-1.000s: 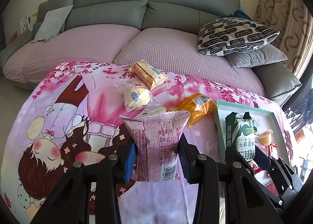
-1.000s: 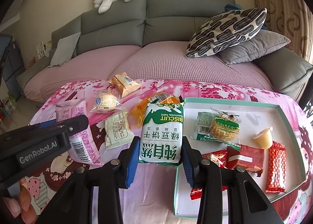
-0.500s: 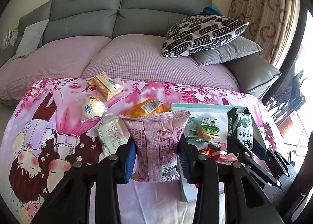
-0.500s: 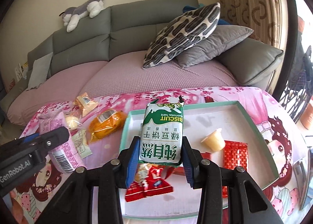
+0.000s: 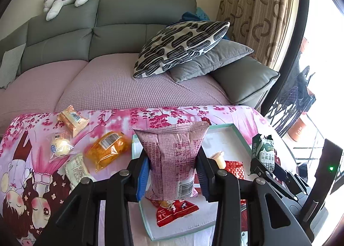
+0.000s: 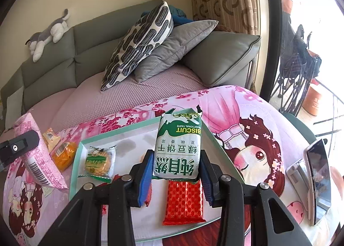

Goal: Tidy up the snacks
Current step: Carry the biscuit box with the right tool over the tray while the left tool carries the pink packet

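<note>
My left gripper (image 5: 173,173) is shut on a pink snack packet (image 5: 172,158), held upright above the left end of a white tray with a mint rim (image 5: 225,126). My right gripper (image 6: 175,173) is shut on a green-and-white biscuit pack (image 6: 178,149), which hangs over the right part of the same tray (image 6: 120,131). In the tray lie a red wafer packet (image 6: 185,200), a round biscuit in green wrap (image 6: 97,163), a red candy packet (image 5: 174,211) and a small jelly cup (image 5: 219,159). The right gripper with its pack (image 5: 263,155) shows at the right of the left wrist view.
Loose on the pink cartoon cloth left of the tray lie an orange packet (image 5: 106,149), a yellow bun in clear wrap (image 5: 61,147), a tan packet (image 5: 72,120) and a pale packet (image 5: 75,168). A phone on a stand (image 6: 318,179) sits right. A sofa with cushions (image 5: 178,46) is behind.
Both grippers have swung to the right with their packs, from over the cloth to over the tray. The loose snacks now lie off to the left.
</note>
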The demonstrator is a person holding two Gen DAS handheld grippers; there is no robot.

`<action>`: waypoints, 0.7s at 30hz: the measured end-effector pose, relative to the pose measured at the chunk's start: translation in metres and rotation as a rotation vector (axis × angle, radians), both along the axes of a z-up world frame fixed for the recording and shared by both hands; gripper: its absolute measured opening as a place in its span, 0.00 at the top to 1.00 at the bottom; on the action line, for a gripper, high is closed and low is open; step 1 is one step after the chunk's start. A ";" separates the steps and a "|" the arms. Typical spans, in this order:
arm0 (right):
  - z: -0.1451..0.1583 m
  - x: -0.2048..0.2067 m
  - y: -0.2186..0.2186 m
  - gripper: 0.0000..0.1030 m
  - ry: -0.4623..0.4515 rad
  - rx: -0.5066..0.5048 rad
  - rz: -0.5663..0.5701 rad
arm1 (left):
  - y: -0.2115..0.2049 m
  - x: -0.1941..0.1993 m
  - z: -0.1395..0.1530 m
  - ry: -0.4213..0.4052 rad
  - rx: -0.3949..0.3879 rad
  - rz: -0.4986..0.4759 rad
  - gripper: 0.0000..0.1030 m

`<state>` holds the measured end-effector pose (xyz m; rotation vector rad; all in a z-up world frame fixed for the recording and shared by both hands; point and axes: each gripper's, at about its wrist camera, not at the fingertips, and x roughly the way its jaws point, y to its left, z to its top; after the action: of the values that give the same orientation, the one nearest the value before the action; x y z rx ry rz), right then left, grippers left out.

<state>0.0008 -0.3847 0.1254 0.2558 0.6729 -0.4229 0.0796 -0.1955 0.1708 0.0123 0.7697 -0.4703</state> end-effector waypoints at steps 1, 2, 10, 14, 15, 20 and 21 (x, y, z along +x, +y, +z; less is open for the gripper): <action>-0.001 0.001 -0.003 0.59 0.000 0.001 -0.004 | -0.005 0.001 -0.002 -0.002 0.002 -0.010 0.60; -0.003 0.001 -0.005 0.59 0.001 0.002 -0.007 | -0.011 0.001 -0.004 -0.003 0.005 -0.020 0.60; -0.025 0.017 -0.009 0.58 0.040 -0.022 0.009 | -0.054 0.012 -0.026 0.010 0.058 -0.104 0.60; -0.033 0.024 -0.011 0.58 0.057 -0.018 0.008 | -0.066 0.029 -0.035 0.032 0.082 -0.107 0.60; -0.035 0.025 -0.012 0.58 0.067 -0.025 0.004 | -0.068 0.033 -0.037 0.038 0.084 -0.105 0.60; -0.045 0.032 -0.014 0.59 0.118 -0.050 -0.008 | -0.079 0.056 -0.044 0.066 0.107 -0.113 0.60; -0.046 0.033 -0.016 0.59 0.119 -0.037 -0.012 | -0.082 0.059 -0.046 0.070 0.119 -0.114 0.60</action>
<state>0.0333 -0.4008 0.0792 0.2010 0.7796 -0.4637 0.1382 -0.2778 0.1251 0.1523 0.8678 -0.5351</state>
